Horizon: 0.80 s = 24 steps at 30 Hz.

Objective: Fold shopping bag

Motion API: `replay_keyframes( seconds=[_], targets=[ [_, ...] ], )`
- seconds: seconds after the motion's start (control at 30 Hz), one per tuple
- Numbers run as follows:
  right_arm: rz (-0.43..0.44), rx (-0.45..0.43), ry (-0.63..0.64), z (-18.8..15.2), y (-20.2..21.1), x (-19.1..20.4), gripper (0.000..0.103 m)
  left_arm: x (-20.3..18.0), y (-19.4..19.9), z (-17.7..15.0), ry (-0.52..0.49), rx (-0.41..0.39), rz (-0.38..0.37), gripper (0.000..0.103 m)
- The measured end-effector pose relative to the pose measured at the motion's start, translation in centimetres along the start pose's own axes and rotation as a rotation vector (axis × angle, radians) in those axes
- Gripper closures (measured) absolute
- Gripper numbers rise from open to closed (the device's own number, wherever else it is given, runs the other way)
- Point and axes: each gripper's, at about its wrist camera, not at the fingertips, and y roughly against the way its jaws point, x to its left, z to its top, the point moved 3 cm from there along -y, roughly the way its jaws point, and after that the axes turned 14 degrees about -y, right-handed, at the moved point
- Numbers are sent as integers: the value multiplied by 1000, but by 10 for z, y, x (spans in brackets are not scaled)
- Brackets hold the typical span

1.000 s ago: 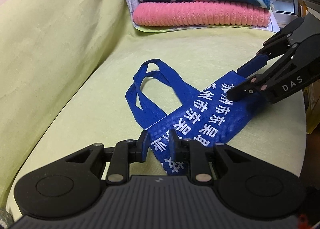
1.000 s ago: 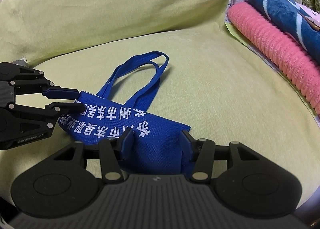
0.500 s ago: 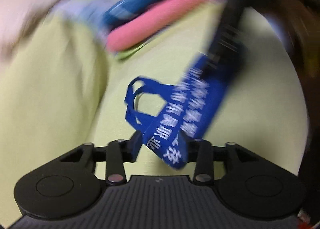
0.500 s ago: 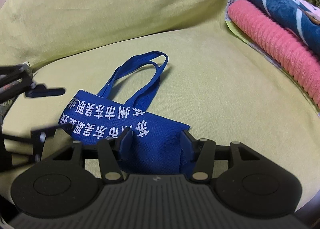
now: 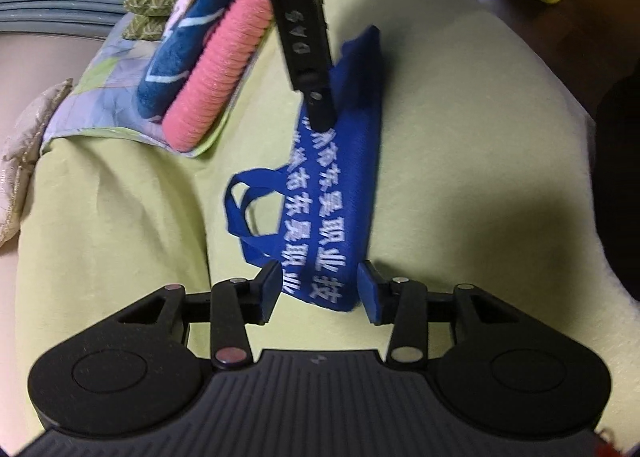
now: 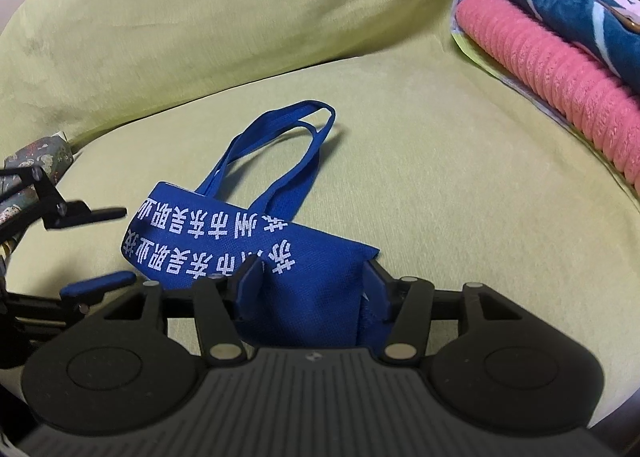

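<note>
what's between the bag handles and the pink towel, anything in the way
Nothing: in the right wrist view only bare green cushion lies between the bag handles and the pink towel.

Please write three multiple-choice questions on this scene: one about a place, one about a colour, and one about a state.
1. Where does the pink towel lie?
A) under the dark blue towel
B) on a chair
C) in a box
2. What colour are the letters on the bag?
A) yellow
B) white
C) red
3. The left gripper is:
A) shut on a handle
B) out of view
C) open

Answers: 1 A, the dark blue towel rests on it. 2 B, the print is white on blue cloth. 3 C, its fingers stand apart on either side of the bag's end.
</note>
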Motion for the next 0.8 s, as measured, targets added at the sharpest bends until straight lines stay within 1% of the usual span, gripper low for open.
replay_keyframes(
  seconds=[0.07, 0.17, 0.23, 0.27, 0.33, 0.37, 0.47, 0.5, 0.53, 0.6, 0.63, 0.7, 0.73, 0.8],
  targets=[
    [-2, -1, 4, 0, 0, 1, 52, -5, -9, 0, -35, 21, 4, 54],
    [-3, -5, 12, 0, 0, 2, 52, -11, -22, 1, -106, 17, 31, 57],
    [-3, -13, 33, 0, 1, 4, 51, -12, -29, 2, -137, 2, 12, 64],
    [-1, -24, 55, 0, 2, 6, 51, -10, -29, 2, -129, -3, -9, 64],
    [9, -65, 126, -1, 7, 11, 49, 1, -30, -2, -64, -20, -63, 65],
    [11, -95, 176, -3, 11, 15, 49, 5, -30, -4, -36, -29, -85, 65],
    [27, -157, 360, -15, 24, 25, 49, 11, -31, -8, -1, -44, -120, 65],
    [38, -174, 426, -20, 29, 28, 46, 12, -31, -8, 5, -46, -126, 65],
    [48, -187, 492, -26, 33, 31, 39, 12, -31, -8, 7, -47, -127, 65],
    [45, -191, 644, -41, 37, 34, 35, 13, -30, -9, 16, -54, -129, 65],
    [25, -196, 722, -48, 35, 35, 35, 14, -31, -10, 26, -58, -132, 65],
    [-60, -224, 868, -61, 27, 34, 37, 15, -30, -11, 41, -67, -141, 65],
    [-91, -239, 927, -66, 23, 35, 40, 16, -30, -11, 43, -71, -146, 65],
    [-106, -274, 994, -67, 16, 36, 45, 18, -29, -13, 48, -79, -158, 65]
  ],
)
